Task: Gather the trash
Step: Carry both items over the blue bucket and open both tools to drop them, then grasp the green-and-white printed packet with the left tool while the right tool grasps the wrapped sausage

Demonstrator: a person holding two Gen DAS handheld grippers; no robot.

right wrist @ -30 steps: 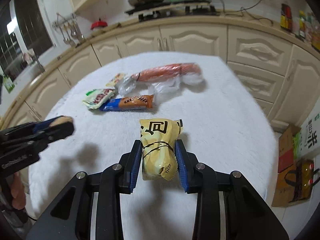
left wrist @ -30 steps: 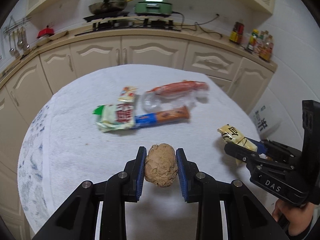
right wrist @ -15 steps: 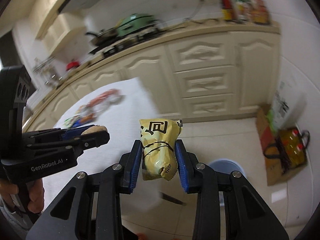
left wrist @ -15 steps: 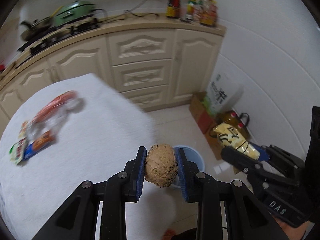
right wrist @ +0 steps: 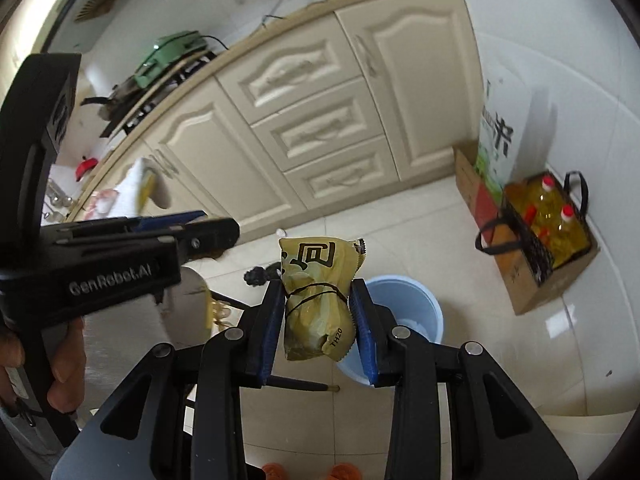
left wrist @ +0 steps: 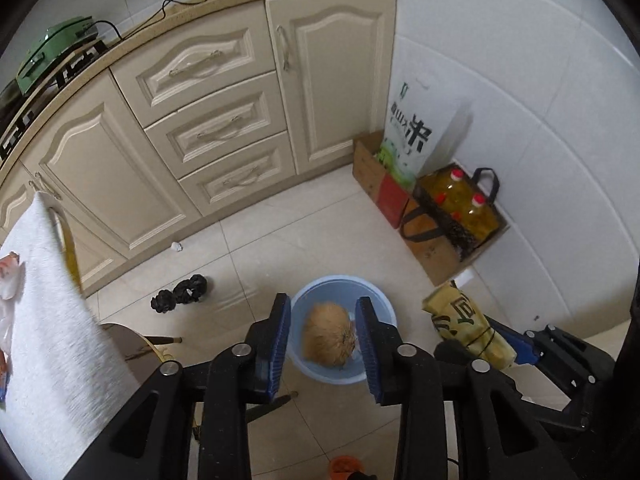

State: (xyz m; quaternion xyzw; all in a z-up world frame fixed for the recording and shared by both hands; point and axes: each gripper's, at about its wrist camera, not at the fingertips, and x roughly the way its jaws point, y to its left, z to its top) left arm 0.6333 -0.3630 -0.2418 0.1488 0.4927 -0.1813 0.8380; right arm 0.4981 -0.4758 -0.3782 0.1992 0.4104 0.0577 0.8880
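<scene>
My left gripper (left wrist: 323, 336) is open above the light blue bin (left wrist: 374, 292) on the floor. The brown crumpled paper ball (left wrist: 328, 334) is loose between the spread fingers, over the bin's mouth, blurred. My right gripper (right wrist: 318, 320) is shut on the yellow snack packet (right wrist: 318, 300), held in the air left of the bin (right wrist: 416, 312). The packet also shows in the left wrist view (left wrist: 468, 328). The left gripper shows at the left of the right wrist view (right wrist: 216, 232).
Cream cabinets (left wrist: 208, 128) run along the back. A cardboard box with oil bottles (left wrist: 460, 208) and a white rice bag (left wrist: 416, 132) stand by the right wall. The white-clothed table (left wrist: 52, 320) is at left. A black scrap (left wrist: 180, 292) lies on the floor.
Both grippers swung further from the table to over the bin. My left gripper opened and let go of the paper ball, which now drops toward the bin. The right still holds the packet.
</scene>
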